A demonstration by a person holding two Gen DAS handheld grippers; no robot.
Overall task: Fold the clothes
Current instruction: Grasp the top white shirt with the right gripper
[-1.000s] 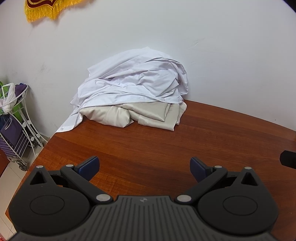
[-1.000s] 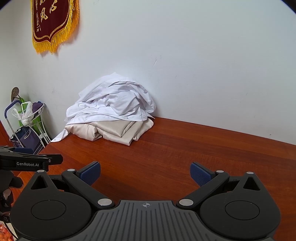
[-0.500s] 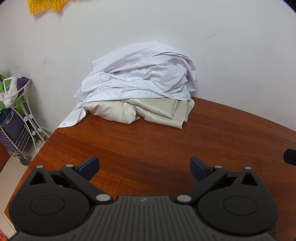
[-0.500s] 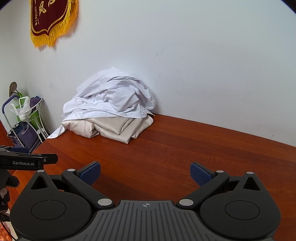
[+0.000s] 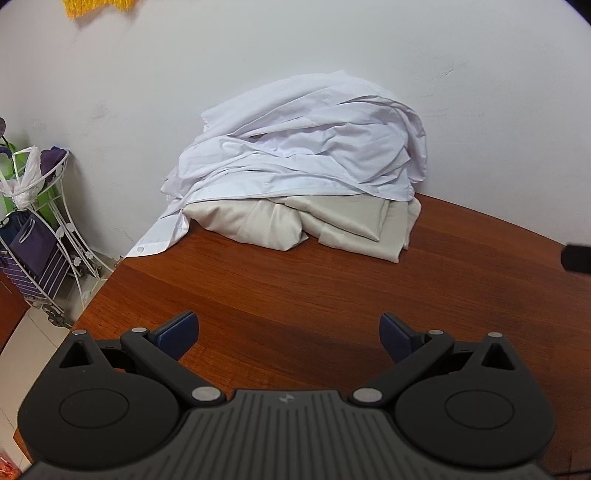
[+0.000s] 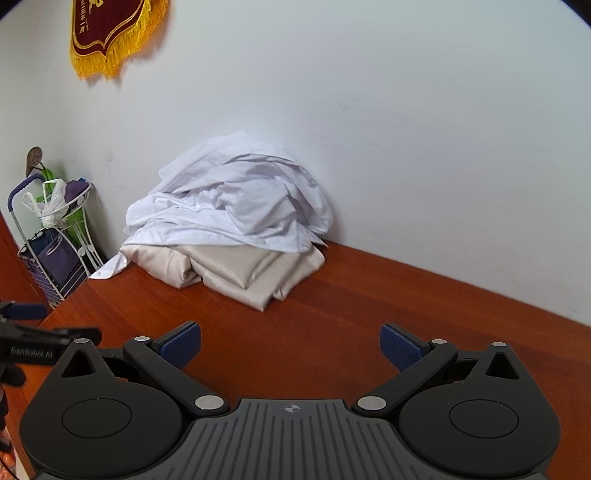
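A crumpled white shirt [image 5: 306,147] lies heaped on a folded beige garment [image 5: 332,225] against the wall at the back of the wooden table [image 5: 295,295]. One white cuff [image 5: 159,240] hangs over the table's left edge. My left gripper [image 5: 290,338] hovers open over bare wood, well short of the heap. The right wrist view shows the same white shirt [image 6: 229,199] on the beige garment [image 6: 240,273], with my right gripper [image 6: 290,349] open and empty in front of it. Part of the left gripper [image 6: 33,343] shows at that view's left edge.
A white wire rack [image 5: 40,236] with purple bags and a plastic bag stands on the floor left of the table. A red banner with gold fringe [image 6: 110,33] hangs on the white wall. The table's left edge [image 5: 96,302] curves toward me.
Both grippers have moved forward toward the clothes heap, which looks larger and nearer. The right view has swung left, so the heap sits more central. Jaws stayed open.
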